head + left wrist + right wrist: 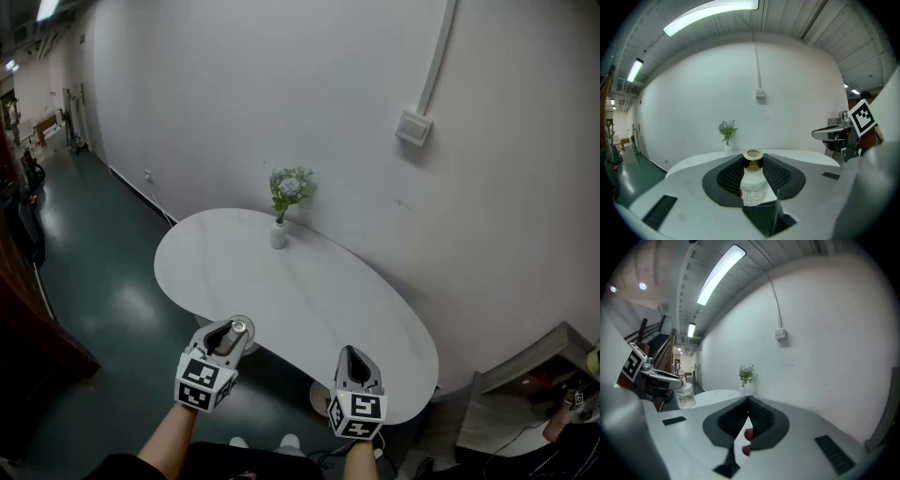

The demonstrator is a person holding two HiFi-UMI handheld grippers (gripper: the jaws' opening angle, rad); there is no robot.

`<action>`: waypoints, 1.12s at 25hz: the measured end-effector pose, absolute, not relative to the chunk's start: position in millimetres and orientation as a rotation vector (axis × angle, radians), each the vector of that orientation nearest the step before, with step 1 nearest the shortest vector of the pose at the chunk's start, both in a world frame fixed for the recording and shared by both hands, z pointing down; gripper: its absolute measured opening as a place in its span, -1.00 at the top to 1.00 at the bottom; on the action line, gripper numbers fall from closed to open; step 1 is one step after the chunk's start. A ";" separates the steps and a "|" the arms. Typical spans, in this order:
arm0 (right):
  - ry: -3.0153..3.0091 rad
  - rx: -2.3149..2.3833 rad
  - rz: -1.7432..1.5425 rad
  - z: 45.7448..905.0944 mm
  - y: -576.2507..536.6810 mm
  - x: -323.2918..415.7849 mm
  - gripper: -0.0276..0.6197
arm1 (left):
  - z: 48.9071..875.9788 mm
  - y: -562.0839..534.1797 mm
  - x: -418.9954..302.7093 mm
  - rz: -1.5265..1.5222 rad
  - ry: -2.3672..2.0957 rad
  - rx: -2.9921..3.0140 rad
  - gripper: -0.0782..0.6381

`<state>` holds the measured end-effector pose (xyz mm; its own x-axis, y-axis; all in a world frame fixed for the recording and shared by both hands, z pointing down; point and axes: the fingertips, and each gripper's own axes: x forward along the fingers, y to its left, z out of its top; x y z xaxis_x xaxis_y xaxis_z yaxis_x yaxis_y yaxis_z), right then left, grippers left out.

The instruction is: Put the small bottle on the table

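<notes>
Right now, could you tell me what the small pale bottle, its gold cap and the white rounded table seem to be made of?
The small bottle: pale, partly see-through body with printed label; plastic or glass, unclear. The gold cap: shiny, mirror-like; metal or metallised plastic. The white table: smooth top with faint grey streaks; possibly marble-look stone or laminate.

We stand in a bare lab hall.
We see tube lights (pixel 712 16), a glossy green floor (pixel 84 244), wall conduit (pixel 438 56) and a white surface (pixel 309 300) with flowers (pixel 289 187).
</notes>
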<state>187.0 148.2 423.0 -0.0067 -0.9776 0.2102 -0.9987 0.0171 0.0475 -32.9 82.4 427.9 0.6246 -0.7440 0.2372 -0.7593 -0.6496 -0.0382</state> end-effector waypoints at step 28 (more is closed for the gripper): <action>-2.100 2.098 0.185 426.7 146.2 168.4 0.72 | 436.2 76.5 -52.9 0.371 -1.253 2.794 0.42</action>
